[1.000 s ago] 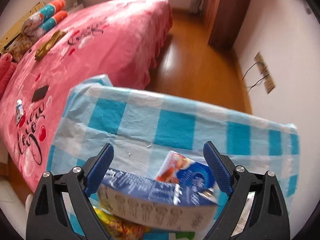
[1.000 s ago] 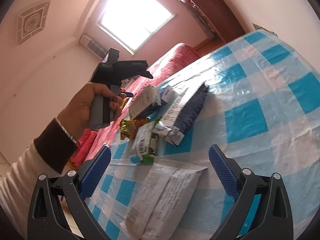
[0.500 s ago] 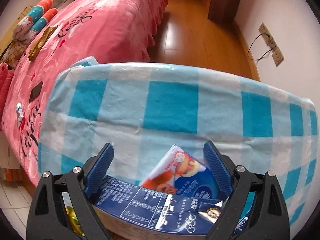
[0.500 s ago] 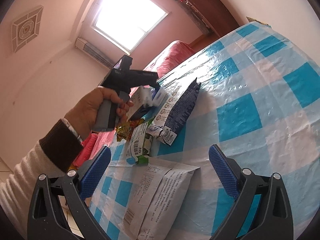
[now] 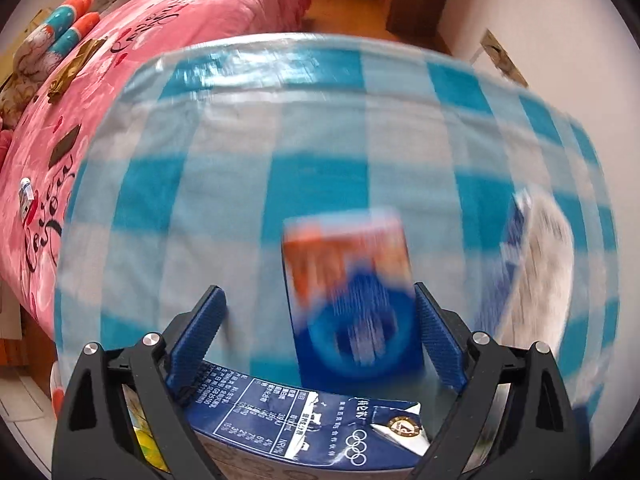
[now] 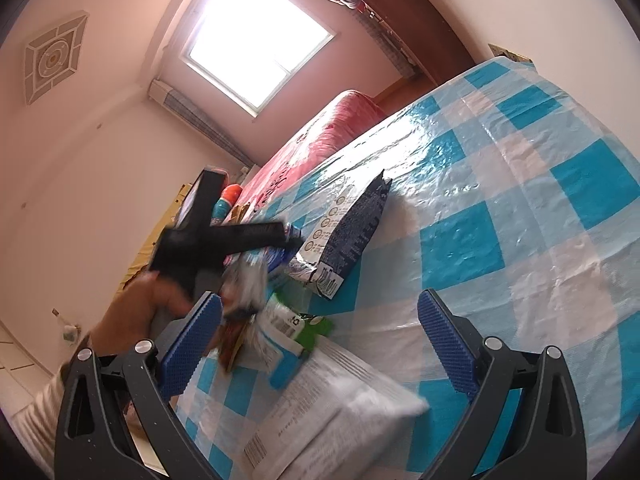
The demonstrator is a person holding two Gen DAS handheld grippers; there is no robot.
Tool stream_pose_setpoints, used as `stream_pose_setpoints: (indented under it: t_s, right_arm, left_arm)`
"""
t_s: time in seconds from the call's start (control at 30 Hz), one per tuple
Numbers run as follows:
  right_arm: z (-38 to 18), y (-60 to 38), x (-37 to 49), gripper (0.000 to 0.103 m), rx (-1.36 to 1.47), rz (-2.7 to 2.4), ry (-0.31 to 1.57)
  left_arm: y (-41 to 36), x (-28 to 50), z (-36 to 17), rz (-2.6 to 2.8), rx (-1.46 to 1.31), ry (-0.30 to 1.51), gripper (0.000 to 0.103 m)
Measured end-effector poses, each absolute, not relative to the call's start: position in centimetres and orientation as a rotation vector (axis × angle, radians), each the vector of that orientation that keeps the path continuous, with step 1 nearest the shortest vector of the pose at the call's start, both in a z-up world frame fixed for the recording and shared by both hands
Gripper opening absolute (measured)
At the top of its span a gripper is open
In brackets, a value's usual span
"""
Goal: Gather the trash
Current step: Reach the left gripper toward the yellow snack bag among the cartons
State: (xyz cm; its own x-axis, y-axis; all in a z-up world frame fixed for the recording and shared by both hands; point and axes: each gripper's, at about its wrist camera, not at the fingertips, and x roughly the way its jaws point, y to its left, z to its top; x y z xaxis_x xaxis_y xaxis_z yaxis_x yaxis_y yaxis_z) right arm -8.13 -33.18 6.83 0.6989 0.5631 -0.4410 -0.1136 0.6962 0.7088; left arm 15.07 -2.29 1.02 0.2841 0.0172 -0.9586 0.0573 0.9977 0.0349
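Since half a second ago the left gripper (image 5: 318, 334), jaws wide open, has dropped closer to the orange-blue packet (image 5: 352, 292), now blurred at lower centre between its fingers above the navy carton (image 5: 304, 428), while the right gripper (image 6: 318, 334) stays open over the white bag (image 6: 332, 404).

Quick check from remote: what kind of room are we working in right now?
Most likely a home bedroom: a bed with a pink printed blanket stands beside the table with the blue checked cloth, and a window lights the far wall.
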Motion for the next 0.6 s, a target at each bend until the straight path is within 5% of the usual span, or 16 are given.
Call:
stream_pose_setpoints:
  t_s: [0.6]
  right_arm:
    - [6.8,-30.8,-8.1,0.097,0.586,0.467,0.762]
  left_arm:
    - [1.6,5.1,9.1,-0.107,0.036,1.035,0.092]
